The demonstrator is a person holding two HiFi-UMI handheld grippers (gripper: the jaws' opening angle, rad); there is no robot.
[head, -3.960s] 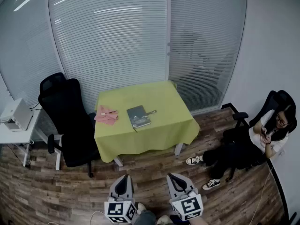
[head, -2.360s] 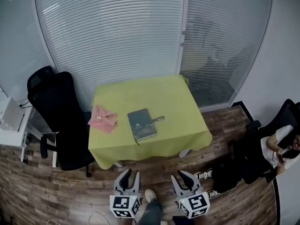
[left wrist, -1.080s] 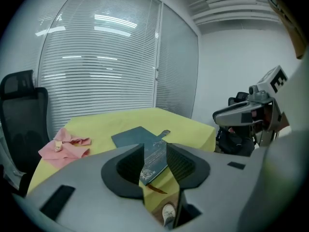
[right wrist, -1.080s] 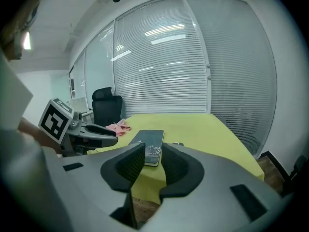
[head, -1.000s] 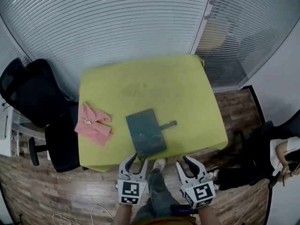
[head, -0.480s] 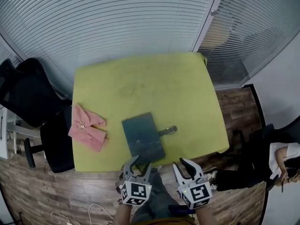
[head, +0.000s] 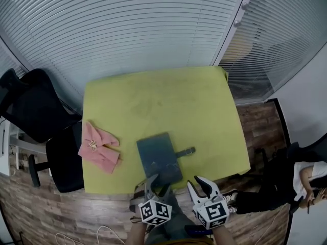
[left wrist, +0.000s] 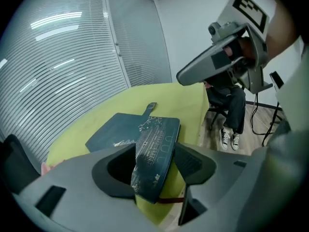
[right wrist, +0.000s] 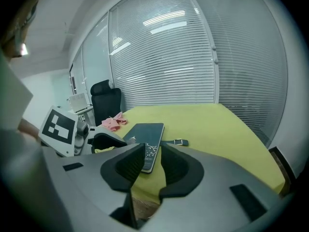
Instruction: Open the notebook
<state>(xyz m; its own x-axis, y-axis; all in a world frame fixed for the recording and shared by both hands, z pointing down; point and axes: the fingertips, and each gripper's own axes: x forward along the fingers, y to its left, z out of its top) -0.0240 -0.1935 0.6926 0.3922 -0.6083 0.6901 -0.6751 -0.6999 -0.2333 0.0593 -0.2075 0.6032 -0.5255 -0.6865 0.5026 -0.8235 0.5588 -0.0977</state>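
A dark blue-grey notebook (head: 157, 158) lies shut on the yellow-green table (head: 168, 101), near its front edge. Its clasp strap (head: 187, 151) sticks out to the right. My left gripper (head: 157, 184) is at the notebook's near end. In the left gripper view its jaws (left wrist: 154, 166) are opening, with the notebook's near corner (left wrist: 152, 153) in the gap and a space beside it. My right gripper (head: 196, 184) hovers off the table's front edge, open, right of the notebook (right wrist: 145, 137), with nothing in it.
A crumpled pink cloth (head: 98, 148) lies at the table's left edge. A black office chair (head: 30, 106) stands left of the table. A person sits in a chair (head: 306, 180) on the wooden floor at the right. Blinds line the glass wall behind.
Both grippers have sunk toward the table's front edge. The left one has rolled, spread its jaws wider and come round the notebook's near end. The notebook has not moved.
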